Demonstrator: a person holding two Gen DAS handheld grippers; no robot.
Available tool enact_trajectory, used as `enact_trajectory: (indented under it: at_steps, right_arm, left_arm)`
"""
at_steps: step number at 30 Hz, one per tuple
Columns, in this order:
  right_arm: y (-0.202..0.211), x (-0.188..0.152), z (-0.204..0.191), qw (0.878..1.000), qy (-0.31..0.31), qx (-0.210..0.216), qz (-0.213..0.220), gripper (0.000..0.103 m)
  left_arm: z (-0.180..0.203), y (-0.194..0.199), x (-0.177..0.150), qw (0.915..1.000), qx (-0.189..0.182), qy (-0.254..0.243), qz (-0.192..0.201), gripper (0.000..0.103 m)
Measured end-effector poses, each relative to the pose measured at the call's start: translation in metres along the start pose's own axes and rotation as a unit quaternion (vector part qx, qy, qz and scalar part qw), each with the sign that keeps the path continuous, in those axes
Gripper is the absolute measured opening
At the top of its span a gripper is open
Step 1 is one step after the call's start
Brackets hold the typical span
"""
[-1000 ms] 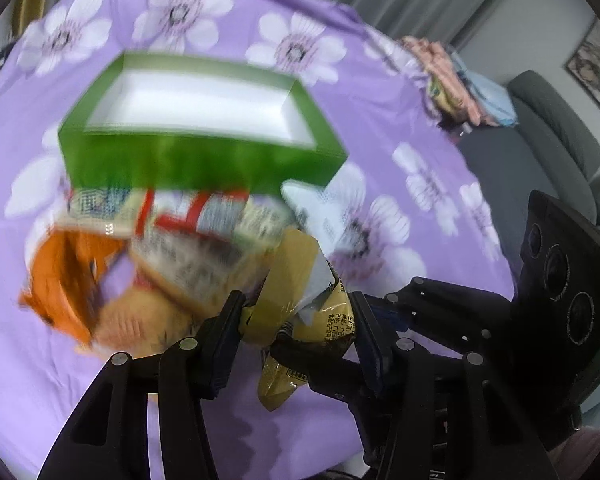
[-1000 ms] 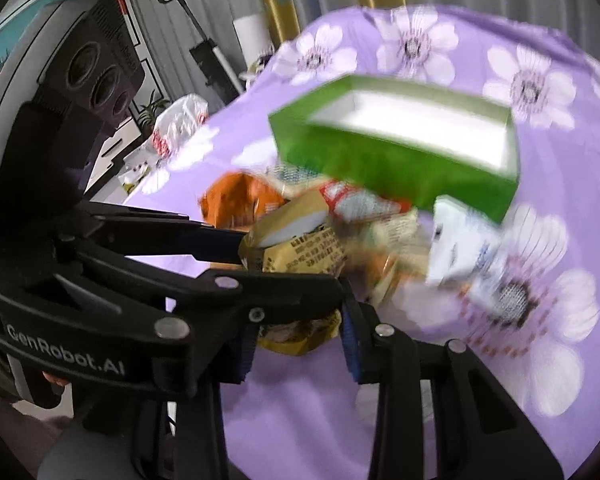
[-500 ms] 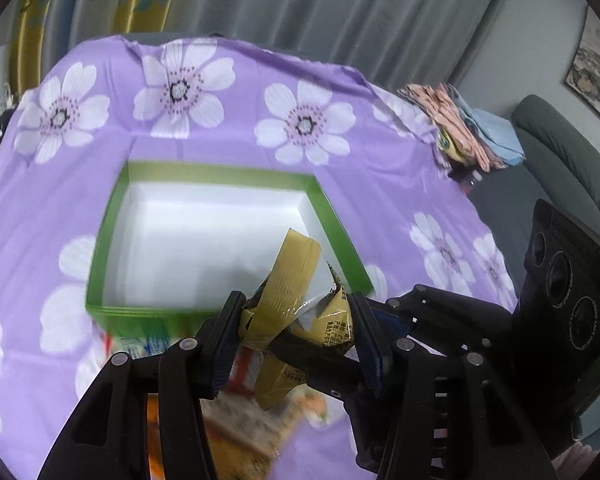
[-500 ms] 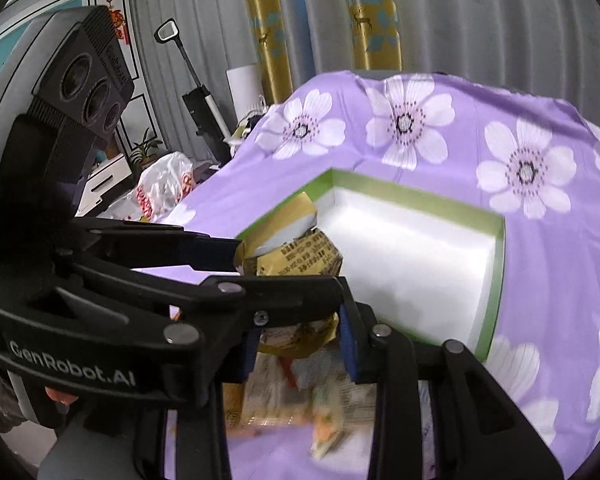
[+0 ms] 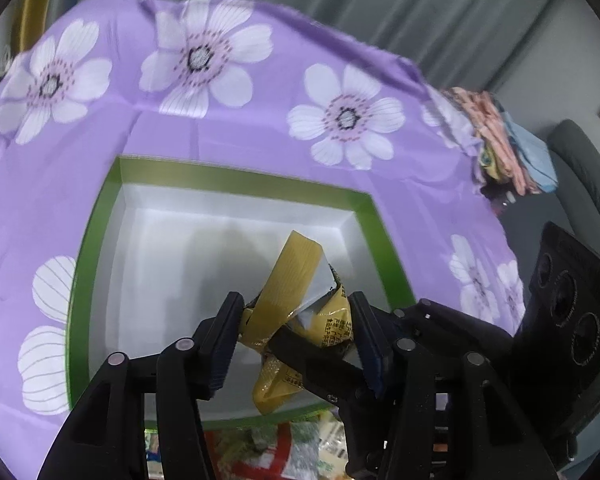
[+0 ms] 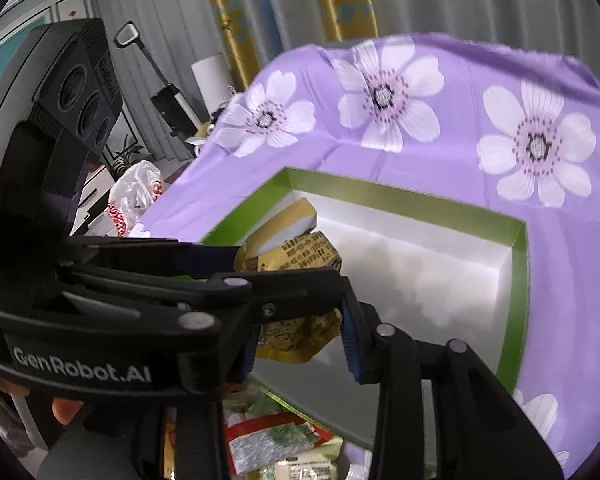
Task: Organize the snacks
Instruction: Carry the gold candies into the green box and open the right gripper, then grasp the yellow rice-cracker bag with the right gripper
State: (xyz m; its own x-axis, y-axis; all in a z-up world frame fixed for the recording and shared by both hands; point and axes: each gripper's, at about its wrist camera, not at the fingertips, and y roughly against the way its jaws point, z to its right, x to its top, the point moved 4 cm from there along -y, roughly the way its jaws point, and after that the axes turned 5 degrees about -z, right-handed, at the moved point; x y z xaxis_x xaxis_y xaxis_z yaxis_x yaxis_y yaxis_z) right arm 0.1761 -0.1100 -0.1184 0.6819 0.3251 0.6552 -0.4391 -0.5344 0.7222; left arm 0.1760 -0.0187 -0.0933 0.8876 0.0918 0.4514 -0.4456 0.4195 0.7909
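Observation:
Both grippers hold one yellow snack packet (image 5: 296, 300) over the open green box (image 5: 236, 178) with a white inside. My left gripper (image 5: 296, 328) is shut on the packet's upper part. My right gripper (image 6: 300, 340) is shut on the same packet (image 6: 296, 252) from the side, and its arm crosses the left wrist view. The box (image 6: 516, 280) holds nothing else that I can see. More snack packets (image 6: 272, 436) lie on the cloth just in front of the box's near wall, and they also show in the left wrist view (image 5: 256, 448).
A purple cloth with white flowers (image 5: 228, 60) covers the table. A grey sofa (image 5: 580, 168) and folded clothes (image 5: 500, 136) are at the right. A white plastic bag (image 6: 136, 196) and a floor cleaner (image 6: 168, 96) stand left of the table.
Both grippers have carried the yellow packet forward from above the snack pile to over the inside of the green box. The pile now lies below, near the frames' bottom edge.

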Motion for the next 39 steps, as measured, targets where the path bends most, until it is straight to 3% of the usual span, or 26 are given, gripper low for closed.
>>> enact_trajectory:
  at_steps: [2, 4, 11, 14, 26, 39]
  right_arm:
    - [-0.003, 0.000, 0.002, 1.000, 0.000, -0.017, -0.003, 0.048]
    - [-0.003, -0.002, 0.006, 1.000, -0.004, -0.027, -0.003, 0.061]
    - [0.017, -0.008, 0.021, 0.999, -0.023, -0.037, 0.010, 0.067]
    - [0.030, -0.013, 0.025, 0.998, -0.034, -0.045, 0.016, 0.070]
    - [0.084, -0.055, 0.009, 0.997, -0.054, -0.040, 0.041, 0.074]
    - [0.097, -0.100, -0.028, 0.999, -0.035, -0.008, 0.016, 0.074]
  left_arm:
    - [-0.006, -0.004, 0.002, 0.9999, 0.011, 0.010, 0.001, 0.061]
    - [-0.010, -0.001, 0.005, 0.9995, 0.024, 0.018, 0.006, 0.083]
    - [-0.028, 0.024, 0.004, 0.9977, 0.045, 0.041, 0.029, 0.086]
    - [-0.032, 0.036, -0.001, 0.9968, 0.057, 0.044, 0.036, 0.095]
    - [-0.044, 0.074, -0.056, 0.9950, 0.074, 0.056, 0.036, 0.095]
    - [-0.072, 0.106, -0.123, 0.9934, 0.074, 0.082, 0.030, 0.095]
